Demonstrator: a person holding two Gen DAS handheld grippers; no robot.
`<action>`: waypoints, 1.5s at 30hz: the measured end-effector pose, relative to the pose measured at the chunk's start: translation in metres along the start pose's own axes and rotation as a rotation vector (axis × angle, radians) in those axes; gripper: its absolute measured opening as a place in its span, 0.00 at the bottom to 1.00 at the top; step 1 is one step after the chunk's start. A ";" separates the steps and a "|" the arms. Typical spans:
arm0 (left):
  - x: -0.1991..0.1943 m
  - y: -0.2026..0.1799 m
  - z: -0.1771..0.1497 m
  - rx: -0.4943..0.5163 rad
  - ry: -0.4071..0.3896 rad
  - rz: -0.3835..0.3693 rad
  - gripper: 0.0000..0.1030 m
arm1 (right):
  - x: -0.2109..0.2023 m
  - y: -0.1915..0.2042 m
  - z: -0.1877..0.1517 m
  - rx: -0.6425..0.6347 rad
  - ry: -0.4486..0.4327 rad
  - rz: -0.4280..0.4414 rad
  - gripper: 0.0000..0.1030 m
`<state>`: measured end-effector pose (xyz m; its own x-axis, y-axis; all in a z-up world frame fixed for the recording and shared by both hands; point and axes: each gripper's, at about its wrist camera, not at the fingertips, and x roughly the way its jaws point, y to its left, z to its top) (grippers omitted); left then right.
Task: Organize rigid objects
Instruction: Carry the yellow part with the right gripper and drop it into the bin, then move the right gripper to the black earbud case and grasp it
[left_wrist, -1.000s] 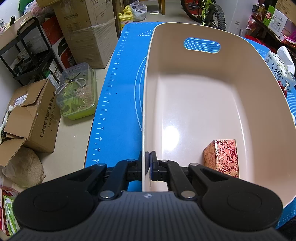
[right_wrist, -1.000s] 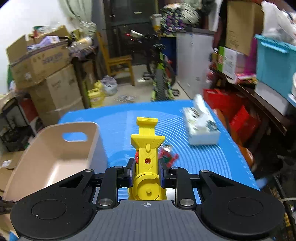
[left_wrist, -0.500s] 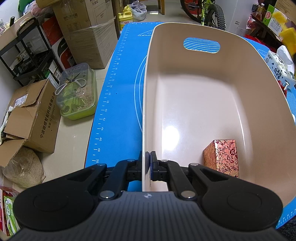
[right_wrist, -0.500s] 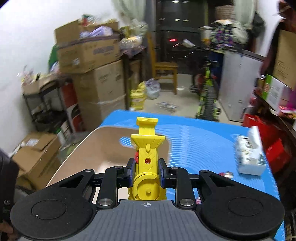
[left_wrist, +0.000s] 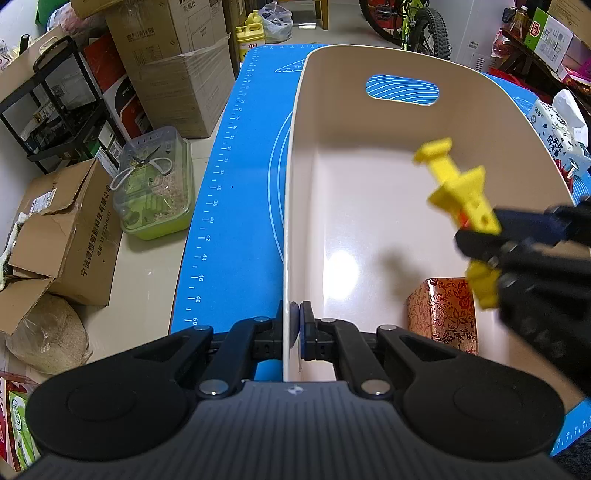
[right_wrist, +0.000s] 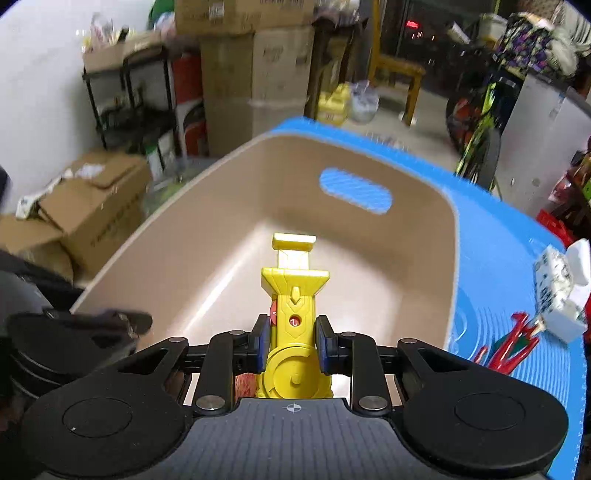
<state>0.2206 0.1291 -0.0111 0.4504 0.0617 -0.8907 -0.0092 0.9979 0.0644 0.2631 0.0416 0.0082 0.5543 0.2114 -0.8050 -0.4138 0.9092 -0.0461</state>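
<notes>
While steadying: left tool (left_wrist: 295, 325) is clenching the bin (left_wrist: 291, 221) wall at 6 o'clock.
Carrying: right tool (right_wrist: 291, 339) is grasping yellow toy (right_wrist: 293, 314) above bin, apparently for dropping in.

Blue mat (left_wrist: 236, 206) carries beige bin (left_wrist: 369, 122), tissue box (right_wrist: 559, 291), red toy (right_wrist: 511, 345) beside box.

Stacked cardboard boxes (left_wrist: 173, 62), black shelf (left_wrist: 51, 107), bicycle (left_wrist: 406, 18)

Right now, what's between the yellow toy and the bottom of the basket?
Nothing. The yellow toy, clamped in the right gripper, hangs over the basket; the right wrist view shows only bare beige floor beneath. The red patterned box sits off to one side.
</notes>
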 end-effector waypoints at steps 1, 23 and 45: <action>0.000 0.000 0.000 0.000 0.000 0.000 0.06 | 0.003 0.002 -0.002 0.000 0.016 -0.001 0.32; 0.001 -0.001 0.001 0.007 -0.001 0.003 0.07 | -0.049 -0.044 -0.002 0.056 -0.078 -0.043 0.59; 0.001 -0.001 0.000 0.008 -0.001 0.004 0.07 | -0.029 -0.178 -0.089 0.377 0.063 -0.180 0.67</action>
<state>0.2214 0.1286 -0.0117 0.4516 0.0652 -0.8898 -0.0035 0.9975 0.0713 0.2566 -0.1583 -0.0125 0.5438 0.0256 -0.8388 -0.0144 0.9997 0.0212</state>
